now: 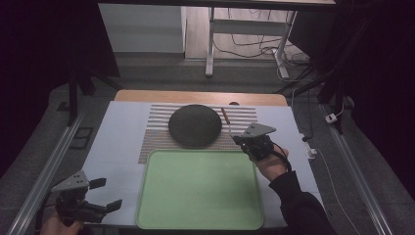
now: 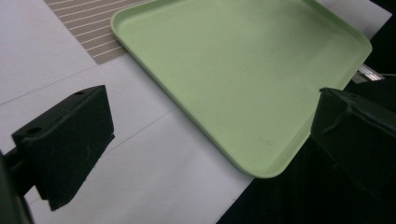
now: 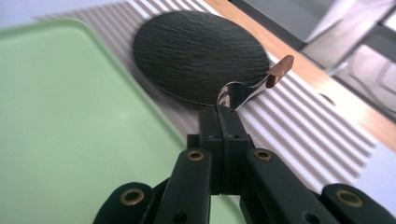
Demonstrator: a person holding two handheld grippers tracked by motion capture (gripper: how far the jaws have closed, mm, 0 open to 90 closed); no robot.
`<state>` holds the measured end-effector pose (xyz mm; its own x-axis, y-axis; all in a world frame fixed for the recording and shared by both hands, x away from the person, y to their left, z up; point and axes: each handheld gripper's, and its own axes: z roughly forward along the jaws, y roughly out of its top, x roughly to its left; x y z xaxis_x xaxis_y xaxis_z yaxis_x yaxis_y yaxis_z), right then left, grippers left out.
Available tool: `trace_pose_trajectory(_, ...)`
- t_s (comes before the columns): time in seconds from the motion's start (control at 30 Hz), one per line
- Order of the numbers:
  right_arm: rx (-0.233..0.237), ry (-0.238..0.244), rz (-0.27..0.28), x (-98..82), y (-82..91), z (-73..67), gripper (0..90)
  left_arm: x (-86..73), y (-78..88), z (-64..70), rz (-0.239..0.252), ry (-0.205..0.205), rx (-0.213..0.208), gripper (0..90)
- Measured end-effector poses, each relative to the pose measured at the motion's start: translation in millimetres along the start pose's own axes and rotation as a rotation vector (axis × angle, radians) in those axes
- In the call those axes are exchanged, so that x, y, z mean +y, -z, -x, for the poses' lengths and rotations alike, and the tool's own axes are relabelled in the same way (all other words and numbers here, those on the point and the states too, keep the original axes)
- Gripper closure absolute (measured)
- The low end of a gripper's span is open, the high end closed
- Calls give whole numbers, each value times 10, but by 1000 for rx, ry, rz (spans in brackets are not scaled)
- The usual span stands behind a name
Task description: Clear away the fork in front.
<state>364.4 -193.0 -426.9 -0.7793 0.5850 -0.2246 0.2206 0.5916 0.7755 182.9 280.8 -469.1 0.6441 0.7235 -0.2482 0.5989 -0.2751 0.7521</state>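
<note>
Tabletop (image 1: 122, 122) dim, striped mat under the dark plate (image 1: 195, 125). My right claw (image 3: 223, 106) is clamped on the spoon (image 3: 243, 91) by its bowl, lifted beside the plate; left claw (image 1: 106, 194) idles agape. I should carry it level to the green tray (image 1: 195, 215), lowering slowly before release

The high view is dim with black corners, while both gripper views are brighter, the right one blurred along its lower and left edges.
</note>
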Motion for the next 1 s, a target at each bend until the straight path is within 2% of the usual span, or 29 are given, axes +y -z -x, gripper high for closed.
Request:
trace_pose_trajectory(0.23,116,-34,42,-48,205,-118,900,109,-115,34,-23,-24,-20,0)
trace_pose_trajectory(0.6,264,-104,103,-146,418,-296,900,324,-330,67,-52,-72,-68,0)
trace_pose_trajectory(0.87,334,-102,105,-198,503,-435,900,548,-506,82,-60,-129,-95,0)
trace_pose_trajectory(1.0,378,-101,111,-215,541,-509,900,659,-598,86,-67,-172,-128,0)
